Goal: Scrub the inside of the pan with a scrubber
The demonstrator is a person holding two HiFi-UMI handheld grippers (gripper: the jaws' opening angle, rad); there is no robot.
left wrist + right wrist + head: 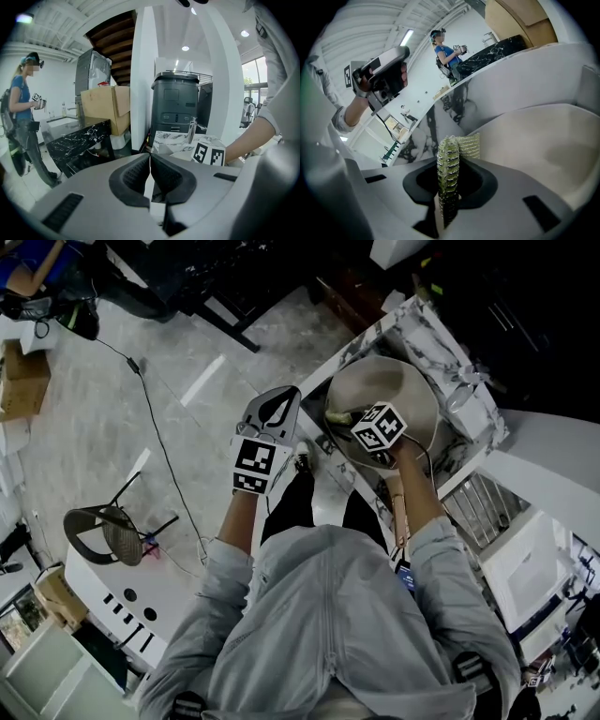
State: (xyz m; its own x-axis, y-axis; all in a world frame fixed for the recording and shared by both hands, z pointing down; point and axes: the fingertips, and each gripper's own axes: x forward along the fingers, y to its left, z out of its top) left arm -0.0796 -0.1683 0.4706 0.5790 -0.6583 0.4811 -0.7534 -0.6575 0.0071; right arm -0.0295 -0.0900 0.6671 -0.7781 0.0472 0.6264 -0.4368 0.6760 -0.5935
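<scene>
Right gripper (448,165): fingers clamped on scrubber (469,145), reaching inside pan (410,382) for scrubbing. Left gripper (150,172): fingers together, empty, parked off surface edge.

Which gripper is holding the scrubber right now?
The right gripper: its jaws are shut on the green scrubber, over the pan. The left gripper is shut on nothing, off to the pan's side.

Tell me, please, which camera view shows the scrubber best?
The right gripper view: the scrubber stands edge-on, large, clamped in the right gripper over the pan. The head view shows only a small greenish end; the left gripper view shows none of it.
</scene>
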